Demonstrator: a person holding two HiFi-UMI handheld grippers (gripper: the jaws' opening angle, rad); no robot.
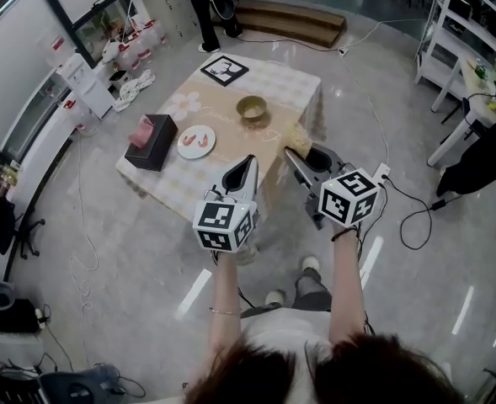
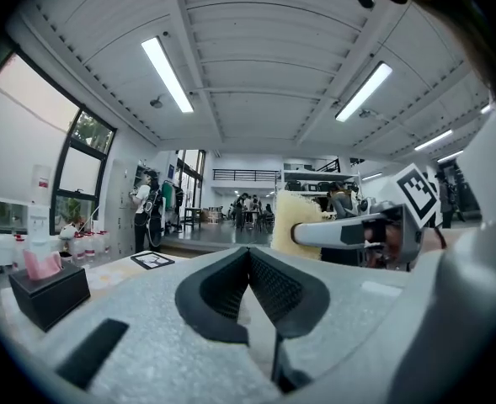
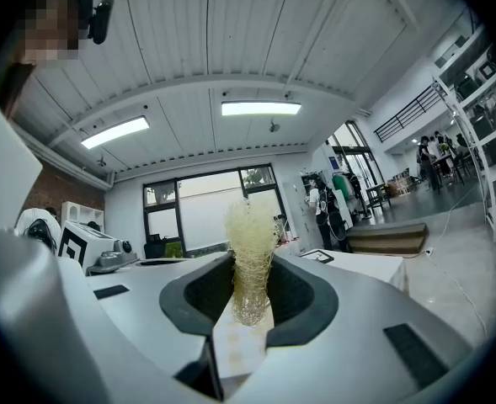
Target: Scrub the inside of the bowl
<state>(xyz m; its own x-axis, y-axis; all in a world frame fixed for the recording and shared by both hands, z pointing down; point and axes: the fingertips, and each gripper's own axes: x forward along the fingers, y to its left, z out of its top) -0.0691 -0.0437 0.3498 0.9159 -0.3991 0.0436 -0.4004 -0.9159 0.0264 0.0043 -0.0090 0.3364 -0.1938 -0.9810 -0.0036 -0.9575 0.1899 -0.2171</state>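
left claw closed, empty | right claw clamps 1 scrubber | 1 bowl on table

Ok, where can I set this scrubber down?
Bare checked cloth along the near edge, in front of the round white plate and olive-green bowl; a smaller patch between bowl and black-and-white marker card. Crowded at left: black tissue box beside plate.

Bare tablecloth before the bowl, plate and tissue box off to its left
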